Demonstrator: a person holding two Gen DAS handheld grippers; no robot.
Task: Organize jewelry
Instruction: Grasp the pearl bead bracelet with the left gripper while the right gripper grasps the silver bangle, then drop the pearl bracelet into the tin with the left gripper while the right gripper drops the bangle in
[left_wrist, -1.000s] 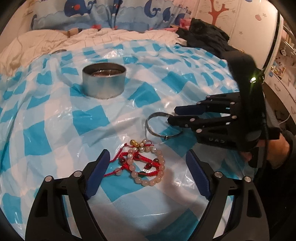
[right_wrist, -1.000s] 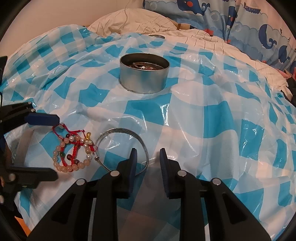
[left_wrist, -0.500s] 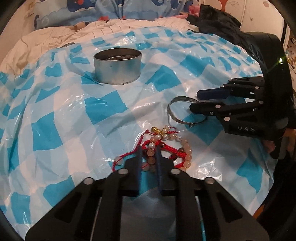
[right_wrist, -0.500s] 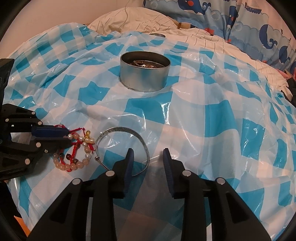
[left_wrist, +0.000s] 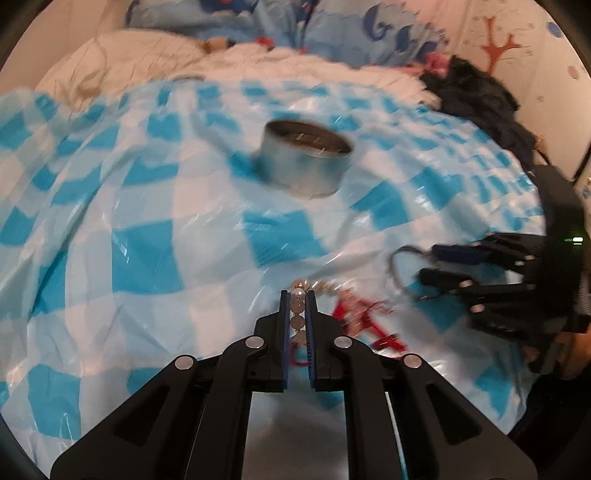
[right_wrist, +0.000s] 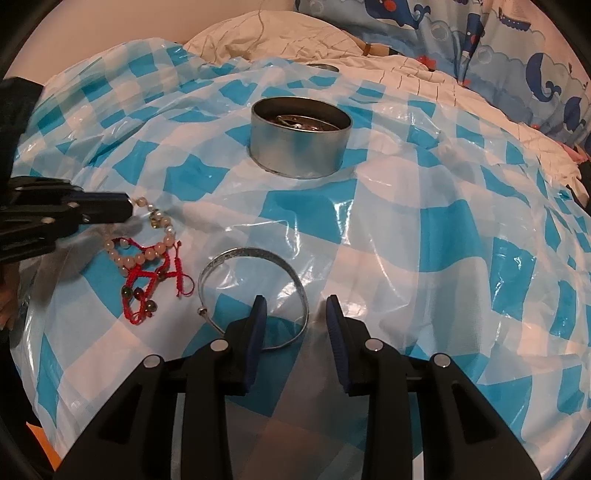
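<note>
The left gripper (left_wrist: 297, 325) has just been closing and is now clamped on the bead bracelet (right_wrist: 147, 254): a short run of pale beads sits pinched between its blue pads, lined up along the fingers. The rest of the strand, with its red cord and dark beads, trails off to the tool's right on the blue-and-white checked plastic sheet (right_wrist: 406, 258). In the judgement of this moment, the coming move is a carry to the metal tin (left_wrist: 306, 162), which stands straight ahead of the left tool and well apart from it, with open sheet between. The tin already holds some metal pieces. Because the bracelet hangs slack to one side of the grip, the loose loop may drag or snag as it travels.

The right gripper (right_wrist: 295, 332) stands with its jaws apart, touching nothing. The silver bangle (right_wrist: 255, 299) lies flat just ahead of it, its near rim between the fingertips and its open ends to that tool's left. The left gripper is clearly the nearer to the beads, the right to the bangle; the tin lies ahead of both.

In the left wrist view, pale lettering on the right gripper's body is too blurred to read. No brand or label shows on the tin
</note>
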